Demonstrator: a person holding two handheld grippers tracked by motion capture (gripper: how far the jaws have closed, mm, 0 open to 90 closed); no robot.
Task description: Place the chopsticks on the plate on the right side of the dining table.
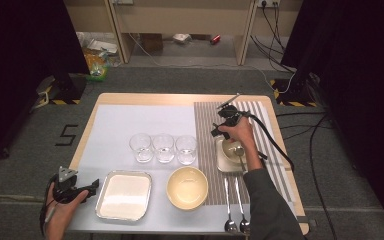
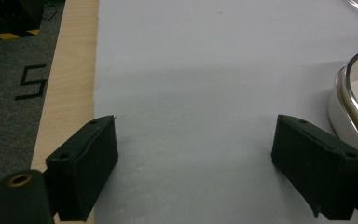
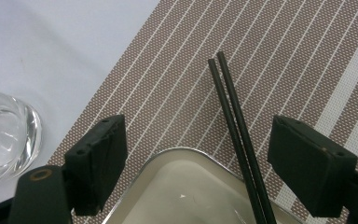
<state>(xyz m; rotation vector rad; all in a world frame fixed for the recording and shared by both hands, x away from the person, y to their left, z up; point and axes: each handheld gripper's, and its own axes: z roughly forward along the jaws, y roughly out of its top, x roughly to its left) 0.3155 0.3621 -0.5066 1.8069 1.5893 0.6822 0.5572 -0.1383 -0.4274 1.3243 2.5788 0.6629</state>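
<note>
Table setting on a striped placemat [image 3: 279,42]. The right gripper [image 3: 196,154] hovers above the small steel tray [image 3: 186,186], jaws spread wide and holding nothing. A pair of black chopsticks [image 3: 235,126] lies between the jaws, its lower part leaning over the tray's rim, its tips out on the placemat beyond the tray. A glass tumbler [image 3: 7,133] stands left of the tray. The left gripper [image 2: 196,168], likewise released, rests low beside the larger steel tray [image 2: 349,107]. Likely hazards: closing on one stick alone would scissor the pair apart; descending too far would strike the tray's rim and shift it.
</note>
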